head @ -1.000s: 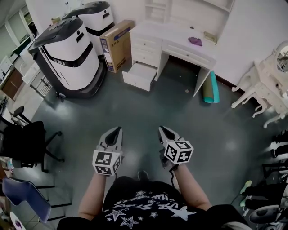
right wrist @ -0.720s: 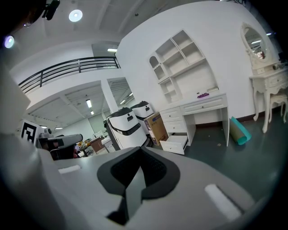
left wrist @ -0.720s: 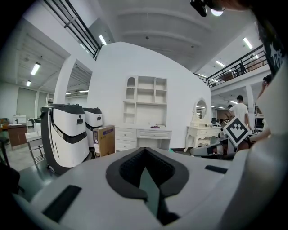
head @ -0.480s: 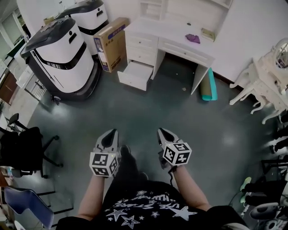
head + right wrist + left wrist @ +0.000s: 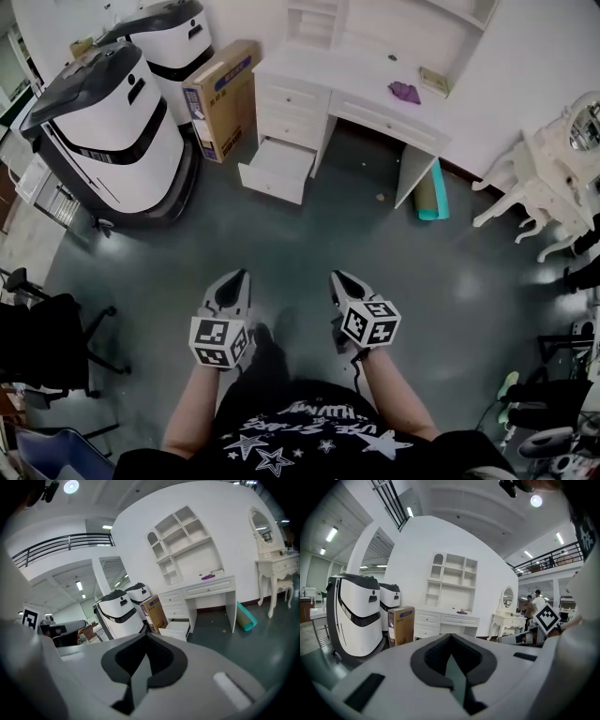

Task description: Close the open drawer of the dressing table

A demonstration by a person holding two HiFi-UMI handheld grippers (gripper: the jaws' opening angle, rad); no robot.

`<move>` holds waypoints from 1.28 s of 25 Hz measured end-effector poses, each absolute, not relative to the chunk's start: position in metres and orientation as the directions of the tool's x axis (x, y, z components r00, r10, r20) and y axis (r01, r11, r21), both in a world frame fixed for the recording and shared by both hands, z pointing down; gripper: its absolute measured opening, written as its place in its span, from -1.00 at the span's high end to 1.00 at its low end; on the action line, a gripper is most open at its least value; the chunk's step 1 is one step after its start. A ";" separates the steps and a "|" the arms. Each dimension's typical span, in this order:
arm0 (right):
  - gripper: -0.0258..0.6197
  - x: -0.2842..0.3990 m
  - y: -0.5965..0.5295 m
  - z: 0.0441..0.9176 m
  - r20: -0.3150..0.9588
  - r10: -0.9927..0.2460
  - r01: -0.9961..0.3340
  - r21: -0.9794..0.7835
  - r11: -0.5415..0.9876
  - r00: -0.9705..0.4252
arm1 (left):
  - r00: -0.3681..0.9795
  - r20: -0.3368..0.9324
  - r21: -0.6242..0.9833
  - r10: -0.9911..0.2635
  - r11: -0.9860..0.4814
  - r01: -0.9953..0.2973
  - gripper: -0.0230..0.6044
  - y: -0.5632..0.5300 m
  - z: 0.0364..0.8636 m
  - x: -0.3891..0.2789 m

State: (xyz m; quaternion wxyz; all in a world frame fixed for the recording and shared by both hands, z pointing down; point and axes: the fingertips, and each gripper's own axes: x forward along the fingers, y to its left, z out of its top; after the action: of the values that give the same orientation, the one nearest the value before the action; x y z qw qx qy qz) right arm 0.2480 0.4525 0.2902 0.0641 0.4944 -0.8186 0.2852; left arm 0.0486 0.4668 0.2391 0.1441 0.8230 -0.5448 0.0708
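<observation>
Well back from the table (image 5: 347, 80), whose lowest drawer (image 5: 277, 171) juts open, you hold the left gripper (image 5: 240, 277) and right gripper (image 5: 338, 278) empty, jaws together: you look to be approaching, and next must reach that drawer's front and push squarely.

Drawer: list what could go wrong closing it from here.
The drawer is the lowest one, pulled far out; a push on one corner may skew it. The box stands just left of it, so the left claw could clip it. Both claws are shut; the narrow tip of the right claw may slip off the front.
</observation>
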 end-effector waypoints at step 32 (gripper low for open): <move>0.91 0.181 0.266 0.337 0.508 -0.742 -0.885 -0.393 0.251 -0.436 | 0.433 0.368 0.191 -0.823 -0.389 -0.901 0.90 0.270 0.283 -0.031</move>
State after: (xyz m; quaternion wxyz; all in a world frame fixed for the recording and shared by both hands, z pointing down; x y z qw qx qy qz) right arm 0.1809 0.2662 0.3369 0.1097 0.5194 -0.7831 0.3238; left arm -0.0307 0.2697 0.2827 0.1830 0.8264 -0.5217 0.1070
